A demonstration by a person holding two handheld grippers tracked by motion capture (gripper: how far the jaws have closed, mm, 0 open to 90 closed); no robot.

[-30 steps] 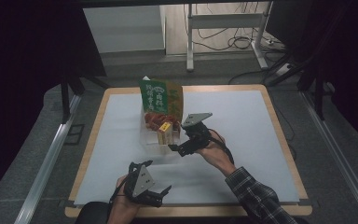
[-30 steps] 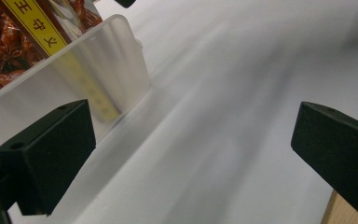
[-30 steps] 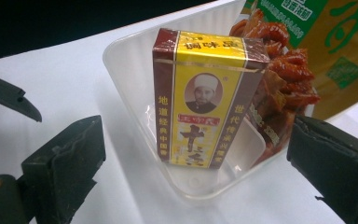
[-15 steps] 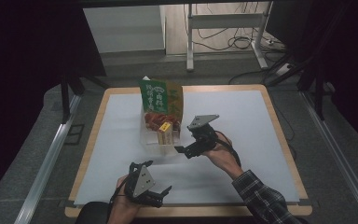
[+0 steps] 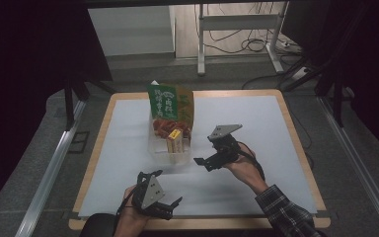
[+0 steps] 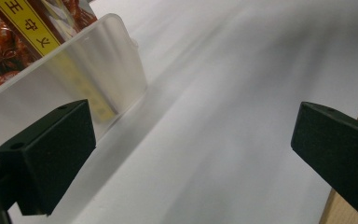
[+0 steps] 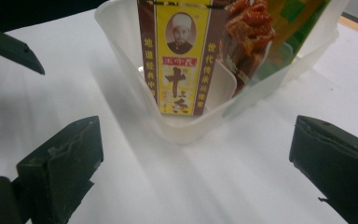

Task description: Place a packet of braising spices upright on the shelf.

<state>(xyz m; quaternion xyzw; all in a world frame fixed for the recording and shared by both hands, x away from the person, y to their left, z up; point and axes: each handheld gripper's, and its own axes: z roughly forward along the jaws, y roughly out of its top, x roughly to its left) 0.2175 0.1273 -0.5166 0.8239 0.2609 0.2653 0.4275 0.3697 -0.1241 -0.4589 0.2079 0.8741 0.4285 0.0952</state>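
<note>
Packets stand upright in the clear plastic tub (image 5: pixel 170 150) that we see near the middle of the white table mat (image 5: pixel 276 128): a brown-and-yellow spice box (image 7: pixel 177 56) at the front, a red snack packet (image 7: pixel 247 28) beside it, and a tall green bag (image 5: pixel 170 101) behind. Our right gripper (image 5: pixel 203 161) hovers just beside the tub with its jaws spread wide, gripping nothing. Our left gripper (image 5: pixel 164 205) sits near the mat's front edge, jaws likewise parted and empty.
</note>
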